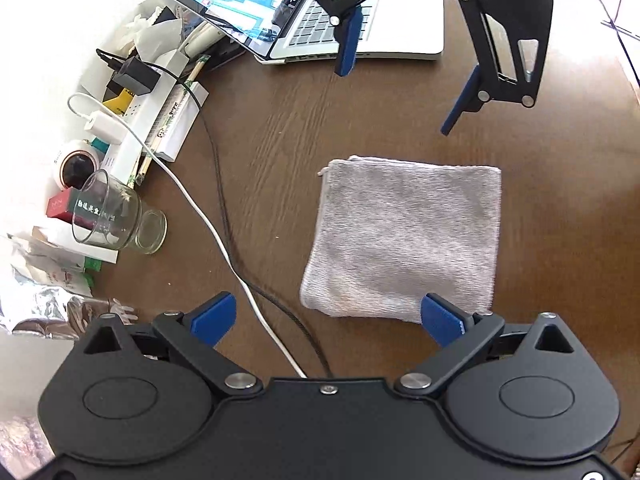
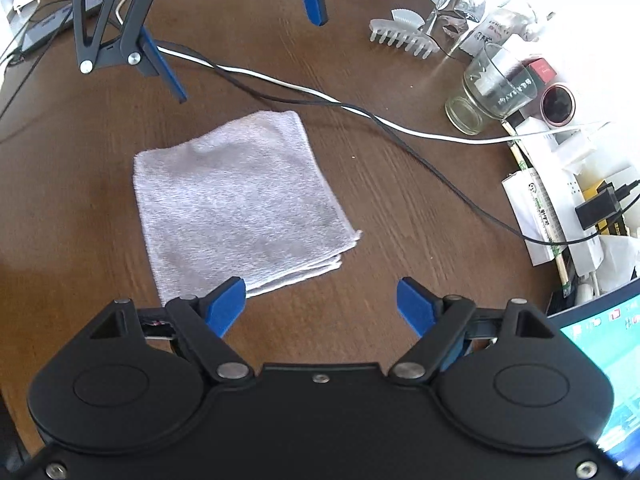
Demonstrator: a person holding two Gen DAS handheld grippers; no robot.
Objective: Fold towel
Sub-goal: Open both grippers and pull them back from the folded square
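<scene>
A grey towel (image 1: 404, 236) lies folded into a flat, layered square on the brown table (image 1: 260, 152); it also shows in the right wrist view (image 2: 236, 200). My left gripper (image 1: 328, 316) is open and empty, held above the towel's near edge. My right gripper (image 2: 320, 300) is open and empty, just off the towel's stacked-edge corner. The right gripper also shows in the left wrist view (image 1: 396, 92), open above the table beyond the towel. The left gripper shows in the right wrist view (image 2: 248, 60), open beyond the towel's far side.
A white cable (image 1: 208, 216) and a black cable (image 1: 224, 208) run across the table left of the towel. A tipped glass jar (image 1: 116, 216), boxes and a power strip (image 1: 148, 120) crowd the left edge. An open laptop (image 1: 312, 12) stands at the back.
</scene>
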